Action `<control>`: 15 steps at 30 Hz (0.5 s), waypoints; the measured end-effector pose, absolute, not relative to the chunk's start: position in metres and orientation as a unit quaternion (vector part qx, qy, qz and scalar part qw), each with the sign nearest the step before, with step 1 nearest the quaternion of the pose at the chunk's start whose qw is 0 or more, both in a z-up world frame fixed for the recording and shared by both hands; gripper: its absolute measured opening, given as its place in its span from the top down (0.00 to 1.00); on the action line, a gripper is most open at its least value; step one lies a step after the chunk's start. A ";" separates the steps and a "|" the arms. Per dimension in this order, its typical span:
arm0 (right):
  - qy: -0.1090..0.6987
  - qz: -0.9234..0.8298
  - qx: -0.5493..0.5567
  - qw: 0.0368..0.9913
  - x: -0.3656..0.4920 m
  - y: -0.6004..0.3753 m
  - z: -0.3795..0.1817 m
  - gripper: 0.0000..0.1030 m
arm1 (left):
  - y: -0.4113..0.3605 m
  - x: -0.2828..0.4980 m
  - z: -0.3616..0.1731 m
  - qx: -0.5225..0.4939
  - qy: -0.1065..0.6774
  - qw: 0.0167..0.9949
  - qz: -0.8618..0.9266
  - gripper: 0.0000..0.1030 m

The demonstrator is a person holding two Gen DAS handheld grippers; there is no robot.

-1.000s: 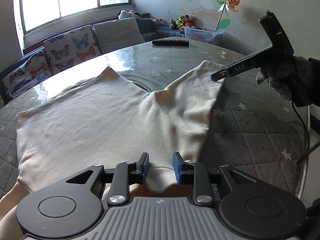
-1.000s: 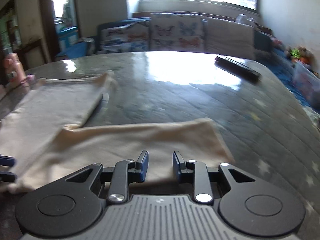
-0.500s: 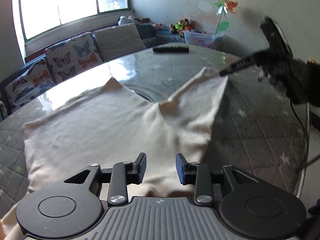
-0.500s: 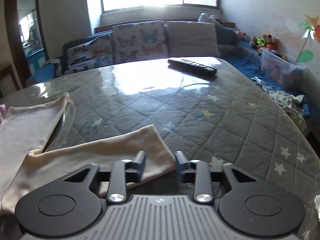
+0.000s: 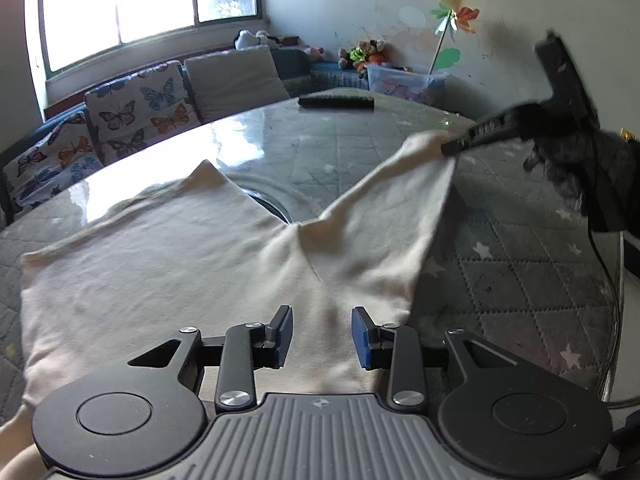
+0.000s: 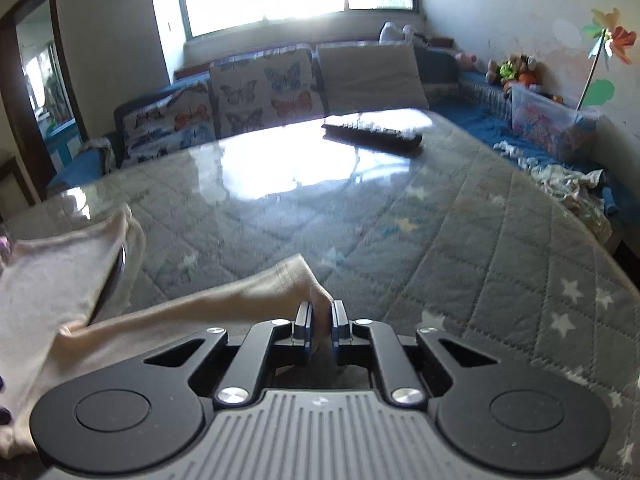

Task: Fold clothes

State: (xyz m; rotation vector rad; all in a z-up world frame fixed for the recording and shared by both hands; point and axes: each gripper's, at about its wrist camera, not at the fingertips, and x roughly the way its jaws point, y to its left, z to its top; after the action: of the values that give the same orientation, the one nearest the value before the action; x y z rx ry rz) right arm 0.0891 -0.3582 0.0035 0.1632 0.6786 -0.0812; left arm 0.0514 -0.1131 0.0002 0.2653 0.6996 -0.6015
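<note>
Cream garment [image 5: 168, 264] lies spread on the quilted, glass-topped desk [image 6: 500, 248], body toward the near-left part of the desk, two long sections splayed in a V toward the far edge; looks like pants or sleeves, can't tell which. Right gripper [image 6: 319, 322]: its fingers have just been closing and are now pinched shut on the end of the right-hand section [image 5: 384, 220], cloth bunched between the pads. In the left wrist view that end looks raised a little off the desk under the right gripper [image 5: 450, 148], though blur makes this uncertain. Left gripper [image 5: 321, 336] hovers over the garment's near middle, fingers [image 5: 362, 338] partly open with cloth beneath them but no pinch, holding nothing. A dark remote [image 5: 336, 101] sits near the far edge, well apart from the cloth. Step in hand, by my read: start of the first fold, right section grabbed at its tip. Next move likely calls for carrying that tip across toward the other section near the desk's left side, keeping the pinch firm so thin fabric doesn't slip, while the left gripper either pins the middle or takes a hold to stop the body dragging.
</note>
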 end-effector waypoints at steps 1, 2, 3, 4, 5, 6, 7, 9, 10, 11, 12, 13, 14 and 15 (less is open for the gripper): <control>0.330 -0.039 0.079 0.940 0.088 -0.358 0.005 0.92 | -0.115 0.052 -0.003 0.129 0.339 0.885 -0.291 0.66; 0.333 -0.038 0.077 0.939 0.089 -0.357 0.005 0.92 | -0.117 0.052 -0.005 0.131 0.339 0.885 -0.292 0.66; 0.339 -0.038 0.073 0.937 0.090 -0.356 0.004 0.92 | -0.117 0.052 -0.006 0.131 0.337 0.886 -0.292 0.66; 0.343 -0.038 0.069 0.936 0.092 -0.355 0.004 0.92 | -0.117 0.052 -0.005 0.129 0.336 0.886 -0.291 0.66; 0.343 -0.037 0.070 0.936 0.092 -0.355 0.005 0.92 | -0.116 0.052 -0.005 0.127 0.336 0.887 -0.291 0.66; 0.338 -0.034 0.073 0.938 0.092 -0.354 0.009 0.92 | -0.115 0.052 -0.004 0.126 0.334 0.888 -0.290 0.66; 0.332 -0.031 0.076 0.940 0.091 -0.353 0.015 0.92 | -0.114 0.051 -0.002 0.125 0.333 0.889 -0.289 0.66; 0.319 -0.021 0.077 0.945 0.088 -0.349 0.028 0.92 | -0.110 0.048 0.001 0.123 0.328 0.891 -0.288 0.64; 0.313 -0.016 0.072 0.947 0.087 -0.345 0.036 0.92 | -0.108 0.046 0.003 0.121 0.325 0.893 -0.287 0.62; 0.308 -0.010 0.065 0.949 0.086 -0.340 0.044 0.92 | -0.105 0.044 0.004 0.120 0.322 0.895 -0.286 0.61; 0.303 -0.004 0.059 0.951 0.084 -0.336 0.051 0.92 | -0.102 0.043 0.006 0.117 0.320 0.896 -0.283 0.61; 0.299 0.002 0.053 0.953 0.083 -0.331 0.057 0.92 | -0.098 0.041 0.007 0.114 0.319 0.898 -0.280 0.61; 0.293 0.011 0.045 0.955 0.082 -0.324 0.066 0.92 | -0.094 0.040 0.009 0.111 0.318 0.900 -0.276 0.61; 0.288 0.022 0.037 0.957 0.081 -0.316 0.075 0.92 | -0.090 0.038 0.010 0.108 0.316 0.903 -0.271 0.61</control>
State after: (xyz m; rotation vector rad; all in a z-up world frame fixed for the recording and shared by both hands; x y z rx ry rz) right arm 0.0807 -0.3163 0.0748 0.0760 0.5834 0.0441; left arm 0.0380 -0.0901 0.0102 0.2242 0.6540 -0.5611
